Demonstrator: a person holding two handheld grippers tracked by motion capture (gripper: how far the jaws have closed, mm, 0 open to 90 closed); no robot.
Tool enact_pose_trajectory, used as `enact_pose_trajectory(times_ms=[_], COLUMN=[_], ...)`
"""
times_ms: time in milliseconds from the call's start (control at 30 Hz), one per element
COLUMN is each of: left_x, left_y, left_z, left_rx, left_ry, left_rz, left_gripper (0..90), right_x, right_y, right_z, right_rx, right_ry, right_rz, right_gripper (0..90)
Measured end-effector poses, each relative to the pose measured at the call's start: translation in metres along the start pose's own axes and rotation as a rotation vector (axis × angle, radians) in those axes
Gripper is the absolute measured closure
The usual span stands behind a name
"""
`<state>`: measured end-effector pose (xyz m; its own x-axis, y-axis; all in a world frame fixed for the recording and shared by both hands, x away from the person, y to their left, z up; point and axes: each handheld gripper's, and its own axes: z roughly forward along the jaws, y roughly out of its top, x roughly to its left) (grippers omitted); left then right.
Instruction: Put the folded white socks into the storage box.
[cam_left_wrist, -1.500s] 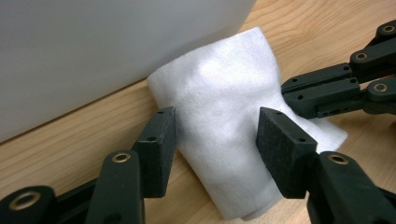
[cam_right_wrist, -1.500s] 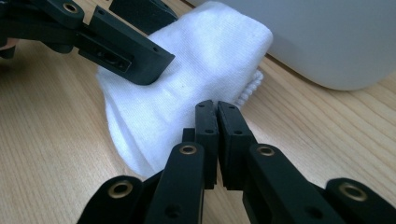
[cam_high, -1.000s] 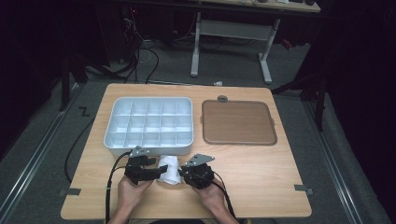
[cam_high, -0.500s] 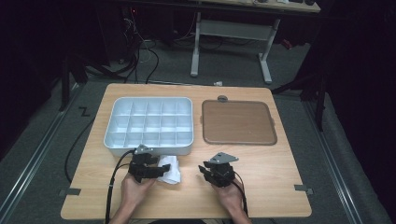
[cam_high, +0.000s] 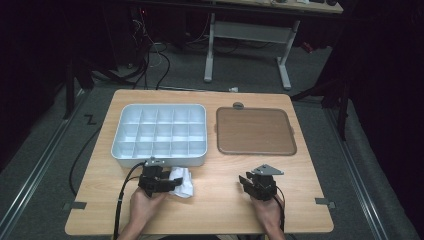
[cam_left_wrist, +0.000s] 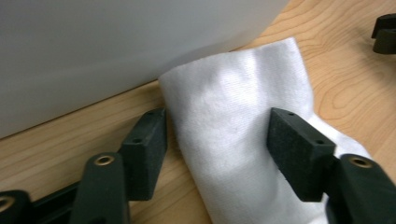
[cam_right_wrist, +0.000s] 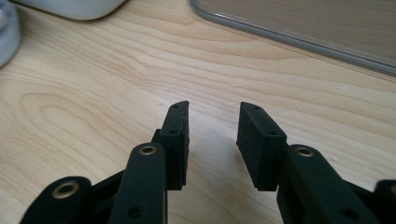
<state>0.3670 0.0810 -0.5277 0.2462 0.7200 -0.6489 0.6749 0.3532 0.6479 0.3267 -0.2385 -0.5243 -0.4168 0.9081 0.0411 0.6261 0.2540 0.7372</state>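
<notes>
Left gripper (cam_left_wrist: 217, 135) jaws straddled white cloth (cam_left_wrist: 243, 140), just closing, not yet pinching; cloth lay near table (cam_high: 225, 210) front edge, against tray (cam_high: 160, 135). Right gripper (cam_right_wrist: 212, 135) empty, just opening. Risk: cloth slipping, bunching against tray.

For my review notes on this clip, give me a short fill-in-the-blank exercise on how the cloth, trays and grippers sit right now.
1. The white cloth lies between the jaws of the ____ gripper.
2. The right gripper has ____ between its jaws.
3. The compartment tray stands to the ____ of the brown tray in the high view.
4. Every tray compartment looks ____.

Missing words: left; nothing; left; empty
</notes>
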Motion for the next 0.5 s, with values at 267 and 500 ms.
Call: enact_pose_trajectory(times_ms=[267, 500], left_x=[0.0007, -0.0019], left_y=[-0.0001, -0.0008], left_z=[-0.0004, -0.0008], left_rx=[0.017, 0.018], left_ry=[-0.024, -0.035], left_rz=[-0.028, -0.015], left_gripper=[49.8, 58.2], right_x=[-0.0096, -0.0038], right_y=[-0.0061, -0.0065], right_z=[0.0019, 0.0039], right_rx=[0.001, 0.001], right_ry=[-0.046, -0.072], right_rz=[0.015, -0.032], right_gripper=[60.8, 50.3])
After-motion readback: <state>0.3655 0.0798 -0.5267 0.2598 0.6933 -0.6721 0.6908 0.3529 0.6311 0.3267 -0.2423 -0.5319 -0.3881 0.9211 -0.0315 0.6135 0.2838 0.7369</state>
